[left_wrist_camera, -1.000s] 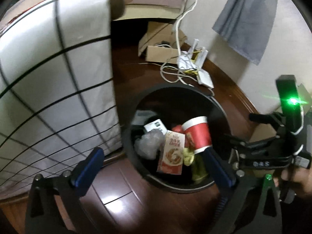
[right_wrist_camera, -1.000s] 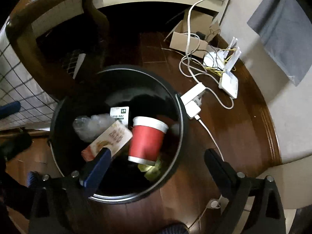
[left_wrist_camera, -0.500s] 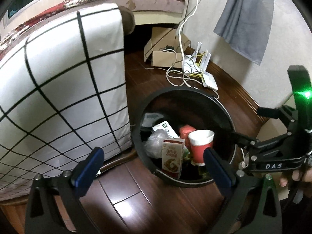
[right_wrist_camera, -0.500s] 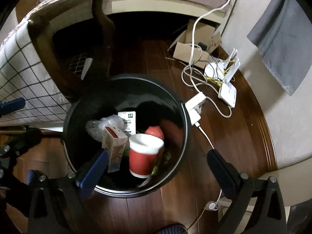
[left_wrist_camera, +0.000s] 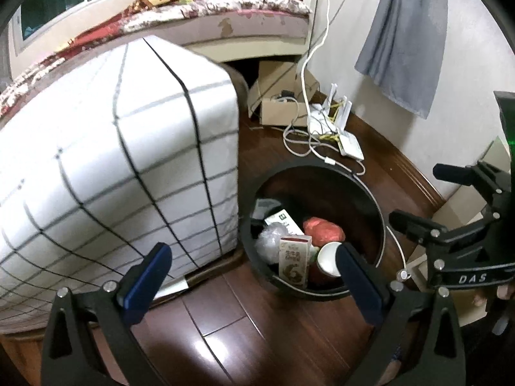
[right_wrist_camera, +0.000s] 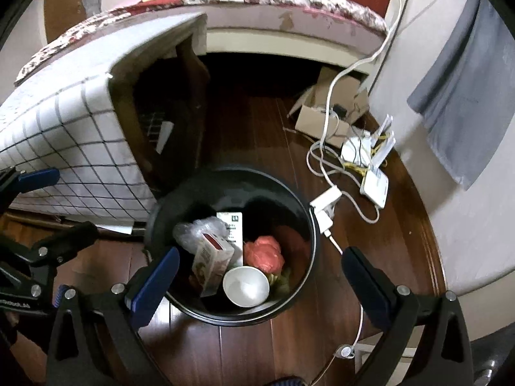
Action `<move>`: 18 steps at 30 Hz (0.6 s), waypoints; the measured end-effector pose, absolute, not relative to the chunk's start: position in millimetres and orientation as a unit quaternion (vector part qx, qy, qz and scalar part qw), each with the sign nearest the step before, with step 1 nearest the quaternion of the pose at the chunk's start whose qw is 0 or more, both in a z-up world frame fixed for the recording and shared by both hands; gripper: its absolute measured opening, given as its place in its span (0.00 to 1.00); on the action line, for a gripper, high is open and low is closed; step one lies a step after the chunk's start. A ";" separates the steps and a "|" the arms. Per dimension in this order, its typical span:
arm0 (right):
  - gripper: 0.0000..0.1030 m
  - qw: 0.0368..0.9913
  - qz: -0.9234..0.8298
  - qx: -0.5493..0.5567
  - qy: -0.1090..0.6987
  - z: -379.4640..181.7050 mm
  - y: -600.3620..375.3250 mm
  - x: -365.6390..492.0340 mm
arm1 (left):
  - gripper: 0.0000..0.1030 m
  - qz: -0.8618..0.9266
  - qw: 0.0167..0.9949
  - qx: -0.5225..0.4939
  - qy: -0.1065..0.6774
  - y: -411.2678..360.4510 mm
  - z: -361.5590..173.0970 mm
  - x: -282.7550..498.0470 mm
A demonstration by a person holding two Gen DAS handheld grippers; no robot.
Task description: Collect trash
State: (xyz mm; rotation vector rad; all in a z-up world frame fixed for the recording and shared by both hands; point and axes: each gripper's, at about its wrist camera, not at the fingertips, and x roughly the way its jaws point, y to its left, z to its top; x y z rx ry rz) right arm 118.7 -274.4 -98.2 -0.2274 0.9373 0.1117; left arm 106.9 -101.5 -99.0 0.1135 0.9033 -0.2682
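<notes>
Trash, including a red paper cup (right_wrist_camera: 246,285) and a printed milk carton (right_wrist_camera: 210,263), sits inside the round black bin (right_wrist_camera: 310,225); both tongs (left_wrist_camera: 251,281) (right_wrist_camera: 257,284) gape empty, so we judge dropping done and seek more litter.

Indoor light is dim and warm-toned in both views, with dark vignetted corners from the fisheye lenses. Straight lines bow strongly toward the edges; the white black-gridded cloth (left_wrist_camera: 112,167) bulges and is smeared by motion blur in the left wrist view. A soft white glare patch sits on the dark polished wooden floor (left_wrist_camera: 222,347) near the bottom. The interior of the round black trash bin (right_wrist_camera: 289,199) is deep in shadow, its far wall unreadable. A green indicator light (left_wrist_camera: 511,141) flares at the right edge. The space under the bed is black.
</notes>
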 end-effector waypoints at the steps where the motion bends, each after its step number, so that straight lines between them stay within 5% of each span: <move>1: 0.99 0.887 0.055 -0.112 0.445 -91.1 -271.0 114.8 | 0.99 -0.128 0.891 0.056 0.433 -100.8 -95.6 105.3; 18: 0.99 0.906 0.037 -0.101 0.410 -13.9 -242.9 71.1 | 0.99 -0.120 0.916 0.056 0.377 -73.3 -21.9 68.0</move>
